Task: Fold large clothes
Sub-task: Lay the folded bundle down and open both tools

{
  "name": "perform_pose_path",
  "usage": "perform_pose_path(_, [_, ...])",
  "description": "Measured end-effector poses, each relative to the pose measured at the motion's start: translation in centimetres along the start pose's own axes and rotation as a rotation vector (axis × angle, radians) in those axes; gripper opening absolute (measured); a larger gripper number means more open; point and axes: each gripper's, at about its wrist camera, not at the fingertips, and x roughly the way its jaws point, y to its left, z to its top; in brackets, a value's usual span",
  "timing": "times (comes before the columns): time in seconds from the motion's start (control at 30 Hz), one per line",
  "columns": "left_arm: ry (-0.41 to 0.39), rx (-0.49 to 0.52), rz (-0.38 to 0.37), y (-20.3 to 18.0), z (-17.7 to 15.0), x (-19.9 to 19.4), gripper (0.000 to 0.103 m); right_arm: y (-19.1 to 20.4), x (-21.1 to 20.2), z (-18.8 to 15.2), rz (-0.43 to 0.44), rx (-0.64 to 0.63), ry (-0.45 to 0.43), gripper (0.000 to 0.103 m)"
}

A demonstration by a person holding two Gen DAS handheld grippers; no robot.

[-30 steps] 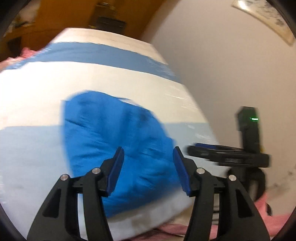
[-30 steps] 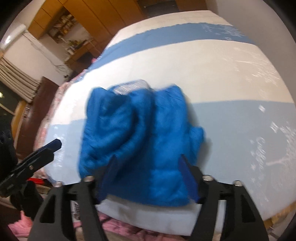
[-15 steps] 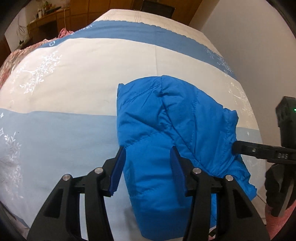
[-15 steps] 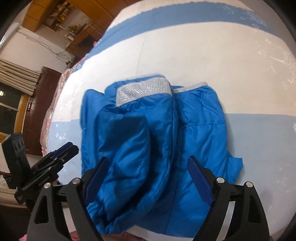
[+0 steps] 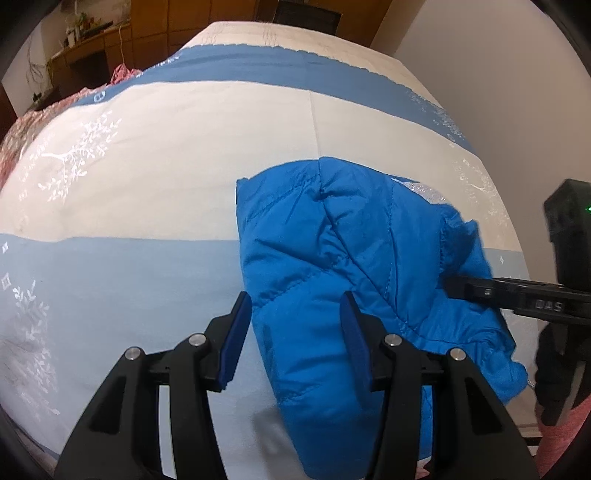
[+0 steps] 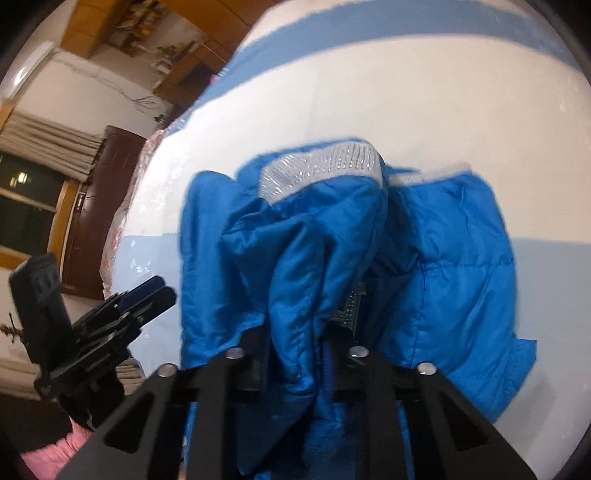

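While the bed (image 5: 155,155) fills both views, its cover (image 5: 110,266) shows broad bands of white, pale blue and darker blue, with white branch motifs on the left side in the left wrist view. The blue quilted jacket (image 5: 332,266) lies bunched on this cover near the bed's near edge, straddling the boundary between a white and a pale blue band; a silver-grey lining strip (image 6: 321,170) shows at its far side in the right wrist view. The left gripper (image 5: 295,332) hangs above the jacket's left edge with its blue-padded fingers (image 5: 236,332) spread wide and nothing between them; whether they touch the cloth cannot be told. The right gripper (image 6: 295,354) is closed narrowly over a gathered fold of the jacket, the fabric rising up between its arms and hiding the fingertips. Background: wooden cabinets (image 5: 155,22) beyond the bed, a plain wall (image 5: 480,74) on the right, a curtained window (image 6: 33,173) and a pink cloth (image 6: 59,454) at the lower left in the right wrist view.
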Motion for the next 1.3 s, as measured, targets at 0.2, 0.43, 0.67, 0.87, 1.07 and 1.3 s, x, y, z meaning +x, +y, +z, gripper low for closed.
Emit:
perform_pose_path(0.2, [-0.040, 0.033, -0.028, -1.5, -0.2, -1.7, 0.048, 1.7, -5.0, -2.1, -0.007, -0.042, -0.086, 0.013])
perform_pose_path(0.43, [-0.079, 0.109, -0.068, -5.1, -0.8, -3.3, 0.050, 0.2, -9.2, -4.5, -0.062, -0.014, -0.144, 0.013])
perform_pose_path(0.67, [-0.049, 0.162, -0.080, -8.1, -1.8, -2.0, 0.050, -3.8, -8.9, -5.7, -0.059, 0.079, -0.134, 0.013])
perform_pose_path(0.87, [-0.001, 0.166, -0.044, -8.3, -3.2, 0.6, 0.050, -7.4, -6.7, -6.1, -0.033, 0.153, -0.110, 0.014])
perform_pose_path(1.07, [0.026, 0.164, -0.033, -7.7, -4.7, 2.9, 0.054, -10.7, -3.1, -6.5, -0.020, 0.219, -0.076, 0.021])
perform_pose_path(1.3, [0.026, 0.184, -0.002, -7.5, -5.3, 4.0, 0.056, -11.1, -1.7, -6.8, -0.046, 0.216, -0.080, 0.026])
